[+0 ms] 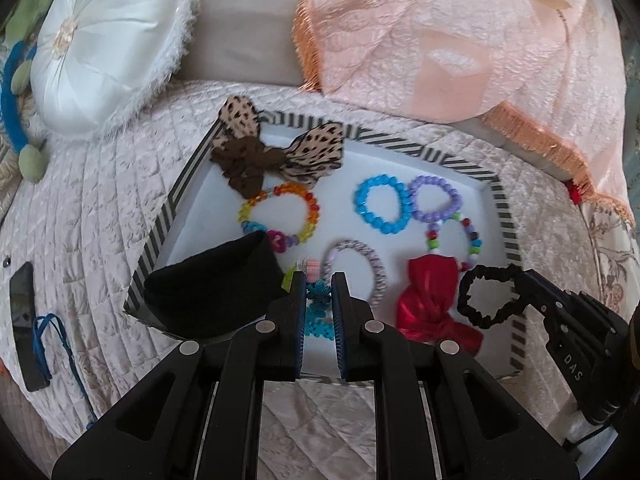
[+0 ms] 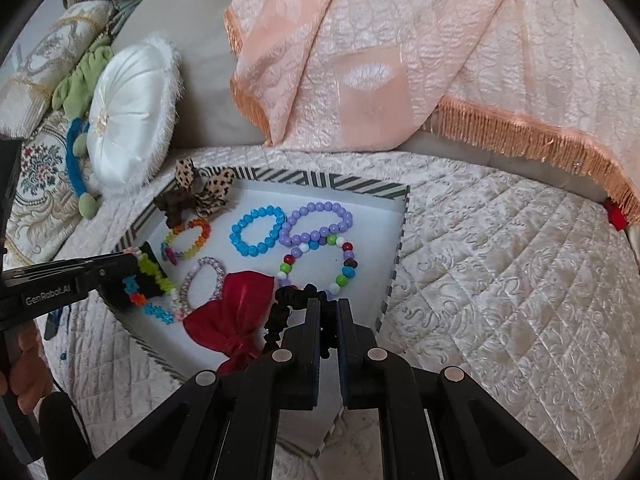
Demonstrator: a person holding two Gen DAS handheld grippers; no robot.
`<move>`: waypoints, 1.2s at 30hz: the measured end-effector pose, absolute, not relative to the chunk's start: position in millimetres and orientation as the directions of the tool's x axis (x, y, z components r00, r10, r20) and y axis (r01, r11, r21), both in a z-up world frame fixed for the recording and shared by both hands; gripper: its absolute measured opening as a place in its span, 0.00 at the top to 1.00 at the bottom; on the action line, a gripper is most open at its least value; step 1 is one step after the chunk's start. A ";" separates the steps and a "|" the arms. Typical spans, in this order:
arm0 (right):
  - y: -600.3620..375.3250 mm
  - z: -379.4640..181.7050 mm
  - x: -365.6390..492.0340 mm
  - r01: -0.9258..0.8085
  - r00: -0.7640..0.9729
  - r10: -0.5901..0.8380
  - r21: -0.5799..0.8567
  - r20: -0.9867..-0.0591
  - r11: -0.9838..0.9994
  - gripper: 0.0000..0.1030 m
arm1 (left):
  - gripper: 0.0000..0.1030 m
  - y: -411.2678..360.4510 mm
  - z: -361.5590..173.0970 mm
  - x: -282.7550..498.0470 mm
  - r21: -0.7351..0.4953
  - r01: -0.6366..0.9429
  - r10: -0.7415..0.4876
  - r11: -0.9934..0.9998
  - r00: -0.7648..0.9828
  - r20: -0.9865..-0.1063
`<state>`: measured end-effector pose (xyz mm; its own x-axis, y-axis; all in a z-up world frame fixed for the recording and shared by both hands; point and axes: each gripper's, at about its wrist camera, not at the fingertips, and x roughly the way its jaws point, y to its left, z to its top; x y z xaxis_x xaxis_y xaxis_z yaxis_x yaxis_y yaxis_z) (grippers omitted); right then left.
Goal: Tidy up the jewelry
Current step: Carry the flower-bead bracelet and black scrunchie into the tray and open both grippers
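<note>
1. Right gripper [image 2: 329, 322]: fingers pinched tight on black scrunchie [image 1: 486, 298], loop hanging over tray's 4 o'clock corner in the left wrist view. Clamped, not yet let go.
2. Left gripper [image 1: 318, 300]: fingers nearly together on a bead string [image 2: 150, 280] (neon green, orange, teal, pink bits). Right wrist view shows it draped at the fingertips, low over tray's 7 o'clock end. Looks gripped; exact pad contact hard to tell.
3. Just beside left fingers at 9 o'clock: black pouch [image 1: 216, 292], lying across the tray's near-left corner.
4. Already in tray [image 1: 506, 216]: red bow [image 1: 430, 304] at 5 o'clock, pastel bracelet [image 1: 360, 272] at 6, rainbow bracelet [image 1: 280, 216] at centre-left, blue bracelet [image 1: 380, 204] and purple bracelet [image 1: 436, 200] at 1 to 2, mixed-bead bracelet [image 1: 460, 244] just below purple, leopard bow [image 1: 276, 152] at 11, leaning on the rim.
5. Judgement: collection mostly done; two pieces in hand, both poised over the tray. Left to do: drop both, open fingers, clear out.
6. Outside tray: no loose jewelry seen on quilt [image 2: 500, 280]. Blue cord [image 1: 60, 340] at 8 o'clock beside a dark phone-like slab [image 1: 26, 324]; unclear whether it counts.
7. No sorting by type evident inside the tray; pieces lie mixed, some touching.
</note>
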<state>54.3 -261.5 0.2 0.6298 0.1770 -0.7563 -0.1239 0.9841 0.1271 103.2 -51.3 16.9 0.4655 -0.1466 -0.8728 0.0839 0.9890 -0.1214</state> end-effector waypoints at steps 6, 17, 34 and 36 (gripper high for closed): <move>-250.4 -17.6 71.1 -0.138 0.601 0.134 0.064 -0.788 0.988 0.94 | 0.89 -46.2 -1.5 108.5 -0.122 0.072 -0.141 0.990 0.434 -0.890; -249.8 -22.5 61.4 -0.137 0.602 0.127 0.054 -0.788 0.989 0.73 | 0.51 -49.8 -13.1 101.5 -0.089 0.085 -0.117 0.992 0.432 -0.894; -232.6 15.8 -8.4 -0.057 0.728 0.152 0.162 -0.668 0.985 0.66 | 0.51 -61.4 16.3 42.0 0.024 0.123 -0.050 0.992 0.566 -0.823; -228.0 18.0 -12.3 -0.047 0.727 0.145 0.162 -0.671 0.986 0.65 | 0.51 -59.4 22.3 35.3 0.020 0.118 -0.052 0.993 0.577 -0.815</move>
